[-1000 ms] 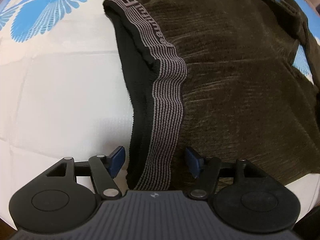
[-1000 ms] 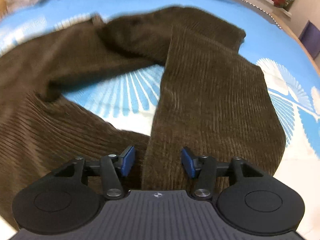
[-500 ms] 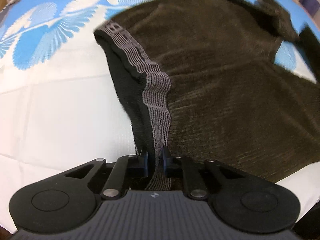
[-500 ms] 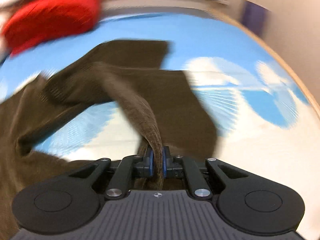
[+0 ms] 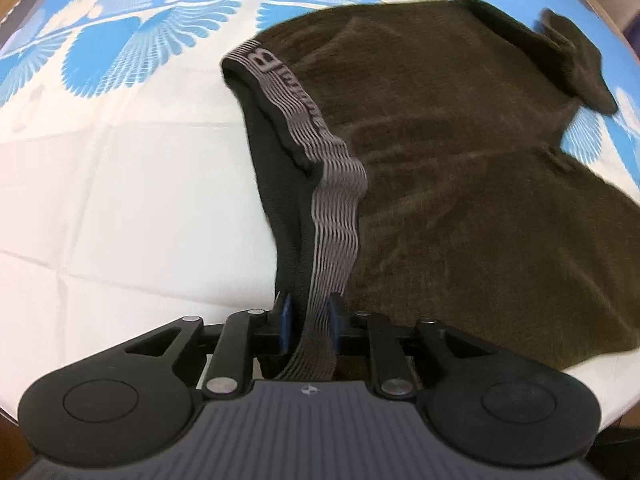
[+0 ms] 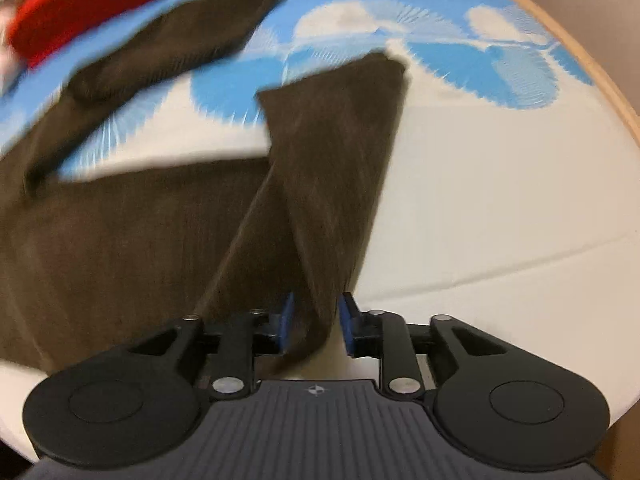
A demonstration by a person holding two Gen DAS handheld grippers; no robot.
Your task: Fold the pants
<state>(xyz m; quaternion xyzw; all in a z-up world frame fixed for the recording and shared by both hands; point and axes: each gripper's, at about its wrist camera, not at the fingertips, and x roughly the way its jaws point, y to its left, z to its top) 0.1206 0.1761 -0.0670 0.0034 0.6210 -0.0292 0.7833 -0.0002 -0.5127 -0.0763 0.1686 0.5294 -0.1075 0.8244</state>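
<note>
Dark brown corduroy pants (image 5: 460, 152) lie on a bed with a blue and white cover. Their grey striped elastic waistband (image 5: 332, 208) runs from the far left edge of the pants down into my left gripper (image 5: 308, 322), whose blue pads stand a little apart with the waistband between them. In the right wrist view, a pant leg (image 6: 336, 168) rises as a fold into my right gripper (image 6: 316, 326); its blue pads are parted around the cloth. The other leg (image 6: 176, 52) lies farther away, blurred.
The bed cover (image 5: 132, 184) is white near me and blue-patterned farther off. A red garment (image 6: 80, 4) lies at the far left of the bed. A wooden bed edge (image 6: 600, 92) curves along the right, with a wall beyond.
Both grippers closed on the cloth half a second ago; now their pads have parted slightly. The right view has swung, and the held pant leg has moved right and straightened.
</note>
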